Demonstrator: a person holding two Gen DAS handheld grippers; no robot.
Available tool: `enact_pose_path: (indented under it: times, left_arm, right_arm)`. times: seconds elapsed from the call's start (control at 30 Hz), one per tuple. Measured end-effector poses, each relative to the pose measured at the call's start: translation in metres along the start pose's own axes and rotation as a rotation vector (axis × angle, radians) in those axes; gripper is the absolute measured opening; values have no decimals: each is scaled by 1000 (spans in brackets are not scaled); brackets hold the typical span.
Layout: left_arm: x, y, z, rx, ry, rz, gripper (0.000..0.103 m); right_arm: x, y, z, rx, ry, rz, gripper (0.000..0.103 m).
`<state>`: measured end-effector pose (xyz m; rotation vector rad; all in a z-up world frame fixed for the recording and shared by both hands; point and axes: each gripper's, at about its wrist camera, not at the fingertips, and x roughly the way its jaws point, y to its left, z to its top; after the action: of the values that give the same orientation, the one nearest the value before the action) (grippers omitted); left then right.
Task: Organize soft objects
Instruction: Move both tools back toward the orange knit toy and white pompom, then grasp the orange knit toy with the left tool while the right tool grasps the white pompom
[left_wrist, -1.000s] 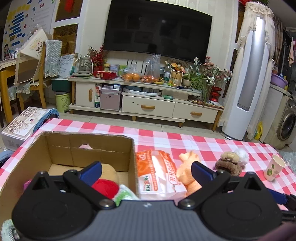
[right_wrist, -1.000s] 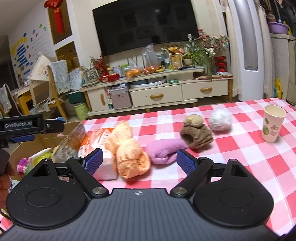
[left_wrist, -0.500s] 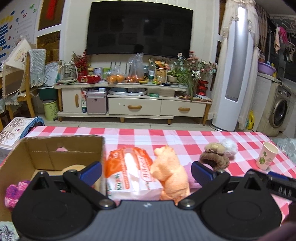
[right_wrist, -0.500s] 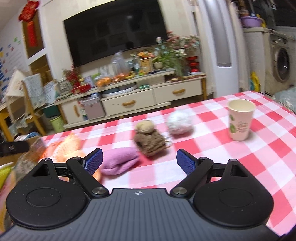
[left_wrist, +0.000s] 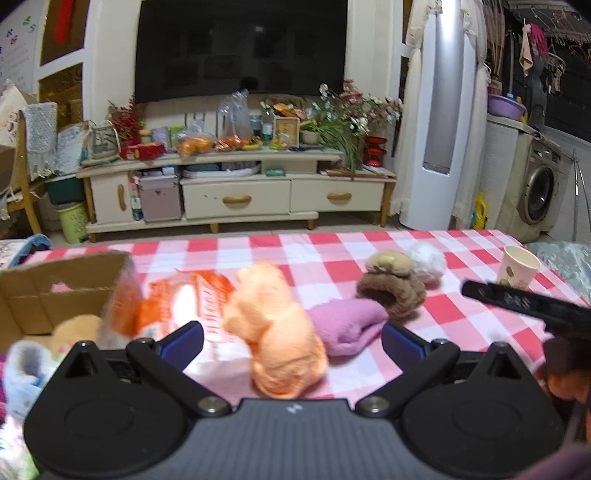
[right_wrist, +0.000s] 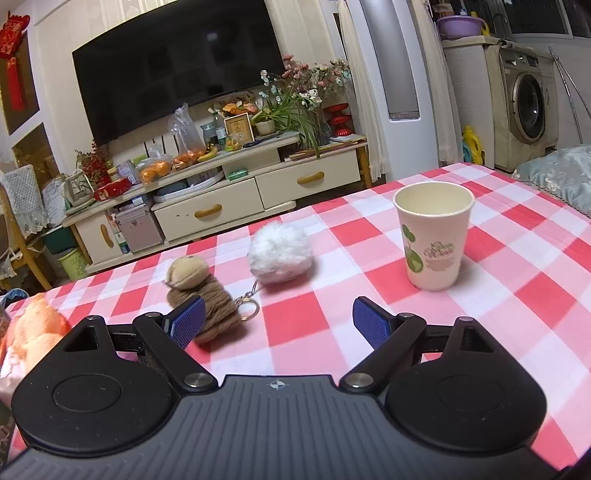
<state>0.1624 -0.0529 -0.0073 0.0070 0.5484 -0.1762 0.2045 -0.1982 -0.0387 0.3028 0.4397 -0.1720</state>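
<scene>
Right in front of the left gripper (left_wrist: 291, 341), between its two wide-open blue fingers, sits the orange plush toy (left_wrist: 275, 332). That gripper holds nothing. I think this toy is the next one to grab, since it is the closest soft thing and the cardboard box (left_wrist: 62, 291) is just to its left, past the orange snack bag (left_wrist: 184, 302). The toy stands up tall, so its long side runs up and down, and its head looks turned to the left, toward the box, though it is a bit blurry. The jaws would close on its fat sides. The pink soft pouch (left_wrist: 345, 325) lies flat just to its right, long side going left to right. The right gripper (right_wrist: 277, 323) is wide open too and holds nothing. It points at bare checkered tablecloth (right_wrist: 498, 266), with the brown woolly toy (right_wrist: 207, 295) touching or just behind its left finger, the white fluffy ball (right_wrist: 280, 254) farther back, and the paper cup (right_wrist: 434, 243) off to the right.
</scene>
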Motion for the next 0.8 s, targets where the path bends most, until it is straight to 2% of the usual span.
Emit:
enact_pose_path:
  times: [0.2,0.4,0.63,0.8]
  left_arm:
    - [21,-14,-8,-6,51,-30,96]
    - [36,-18,-13,-17,64,-11,94]
    - [49,-17,-14,-33,65,-20,93]
    - [57,-16,-13,-27,52,-4,93]
  right_arm:
    - [28,-9,14,31,-11,-1,103]
    - [62,-12,24,63,15,24,103]
    - [90,-5,32,22,29,42,103]
    - [113,-3,35,-8,58,21,103]
